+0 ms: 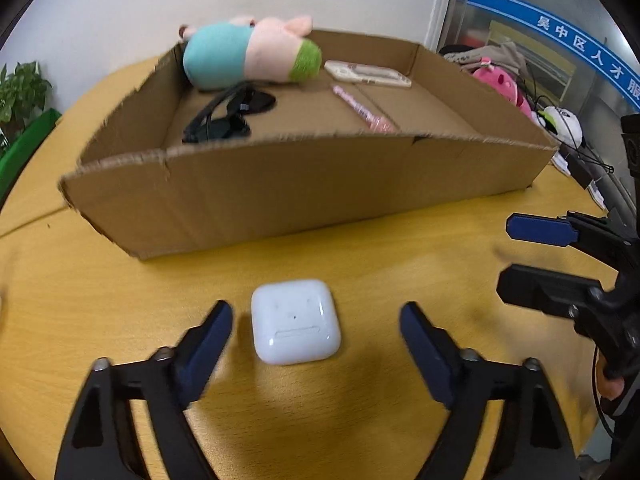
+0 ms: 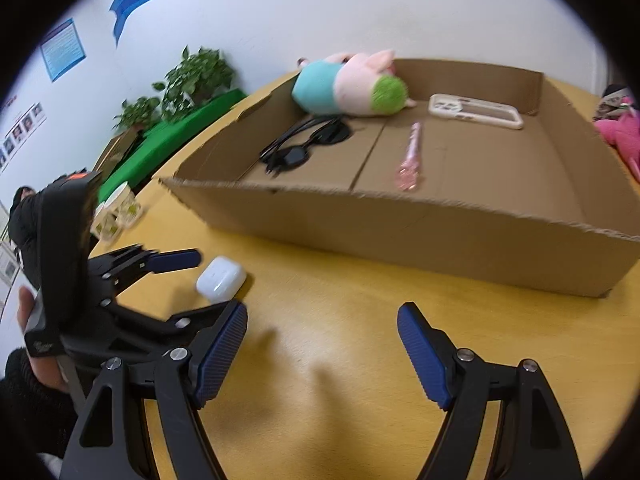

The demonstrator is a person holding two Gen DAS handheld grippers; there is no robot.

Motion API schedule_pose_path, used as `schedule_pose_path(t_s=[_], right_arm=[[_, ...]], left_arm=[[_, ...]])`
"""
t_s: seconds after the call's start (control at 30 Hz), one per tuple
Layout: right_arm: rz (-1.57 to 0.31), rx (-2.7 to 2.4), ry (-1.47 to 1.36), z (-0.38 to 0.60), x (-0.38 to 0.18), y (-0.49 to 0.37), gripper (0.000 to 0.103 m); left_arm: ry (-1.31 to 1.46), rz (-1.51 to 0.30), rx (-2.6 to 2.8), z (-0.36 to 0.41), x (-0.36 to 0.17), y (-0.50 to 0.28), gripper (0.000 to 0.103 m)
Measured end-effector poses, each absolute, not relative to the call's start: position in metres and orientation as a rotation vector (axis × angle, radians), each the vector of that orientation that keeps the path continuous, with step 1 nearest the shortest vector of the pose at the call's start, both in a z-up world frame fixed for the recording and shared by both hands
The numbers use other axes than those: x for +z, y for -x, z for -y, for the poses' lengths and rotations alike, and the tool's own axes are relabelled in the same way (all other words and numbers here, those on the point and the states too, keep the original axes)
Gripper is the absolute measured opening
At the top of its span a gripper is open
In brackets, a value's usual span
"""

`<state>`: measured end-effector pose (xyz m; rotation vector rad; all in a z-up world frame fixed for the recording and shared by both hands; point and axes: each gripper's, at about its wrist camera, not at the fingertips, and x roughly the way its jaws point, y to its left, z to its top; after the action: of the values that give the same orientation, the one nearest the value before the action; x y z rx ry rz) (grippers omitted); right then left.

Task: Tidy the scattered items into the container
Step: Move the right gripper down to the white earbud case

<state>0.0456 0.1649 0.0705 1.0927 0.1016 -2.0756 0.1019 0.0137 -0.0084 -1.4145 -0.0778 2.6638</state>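
While the plush toy (image 1: 252, 52), sunglasses (image 1: 232, 116), pink pen (image 1: 360, 110) and phone case (image 1: 366, 74) already lie in the cardboard box (image 1: 304, 196), you have only the white earbud case (image 1: 295, 320) left on the desk (image 1: 400, 252), lower centre, between your left gripper (image 1: 316, 326) jaws, which are parted and clear of it, your right gripper (image 2: 322, 344) jaws gaping empty.

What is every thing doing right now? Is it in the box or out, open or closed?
White rounded earbud case: lid closed, on table, outside box.
Brown cardboard box: open-topped.
Pink-and-teal plush pig: lying in box.
Black sunglasses: folded, in box.
Pink pen: in box.
Left gripper: open around case.
Right gripper: open, empty.
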Motion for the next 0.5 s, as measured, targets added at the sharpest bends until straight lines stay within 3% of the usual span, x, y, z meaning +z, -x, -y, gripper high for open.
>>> schedule_pose_path(t_s=[0.13, 0.2, 0.5], right_arm=[[-0.114, -2.04, -1.108, -0.157, 0.066, -0.047, 0.077], [-0.124, -2.026, -1.114, -0.154, 0.064, -0.046, 0.077], [-0.219, -1.88, -1.12, -0.119, 0.058, -0.055, 0.077]], left_arm=[[1.416, 0.054, 2.68, -0.013, -0.009, -0.102, 0.066], [1.415, 0.024, 2.692, -0.013, -0.008, -0.105, 0.049], [1.312, -0.121, 2.541, -0.035, -0.008, -0.134, 0.049]])
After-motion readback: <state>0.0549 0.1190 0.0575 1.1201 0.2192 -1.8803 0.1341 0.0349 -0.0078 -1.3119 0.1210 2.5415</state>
